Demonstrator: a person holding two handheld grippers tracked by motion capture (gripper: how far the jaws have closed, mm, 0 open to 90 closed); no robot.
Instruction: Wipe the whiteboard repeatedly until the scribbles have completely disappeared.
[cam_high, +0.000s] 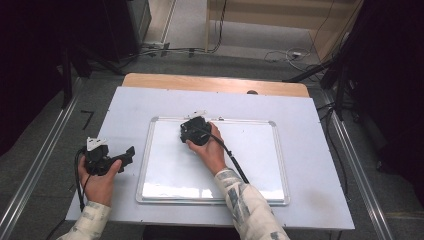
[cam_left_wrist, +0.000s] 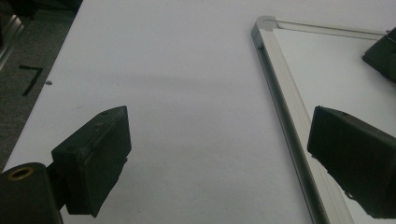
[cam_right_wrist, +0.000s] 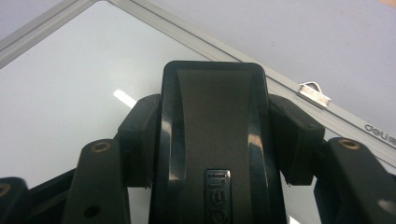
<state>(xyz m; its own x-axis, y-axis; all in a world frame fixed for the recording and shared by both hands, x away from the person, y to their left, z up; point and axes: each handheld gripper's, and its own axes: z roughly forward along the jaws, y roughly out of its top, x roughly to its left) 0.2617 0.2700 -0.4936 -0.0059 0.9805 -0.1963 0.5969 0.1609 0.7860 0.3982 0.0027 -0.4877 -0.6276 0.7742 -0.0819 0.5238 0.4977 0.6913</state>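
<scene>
Left tool: held over the bare worktop just left of the whiteboard, jaws spread wide with nothing between them, one jaw over the board's aluminium frame; right tool: near the whiteboard's far edge, jaws pressed against both sides of a black eraser; the eraser lies over the white surface.

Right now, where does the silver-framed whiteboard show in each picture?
High view: silver-framed whiteboard lies mid-table, under the right gripper.
Left gripper view: its frame runs down the right side.
Right gripper view: frame crosses the top.
Shared landmark: the board's corner.
</scene>
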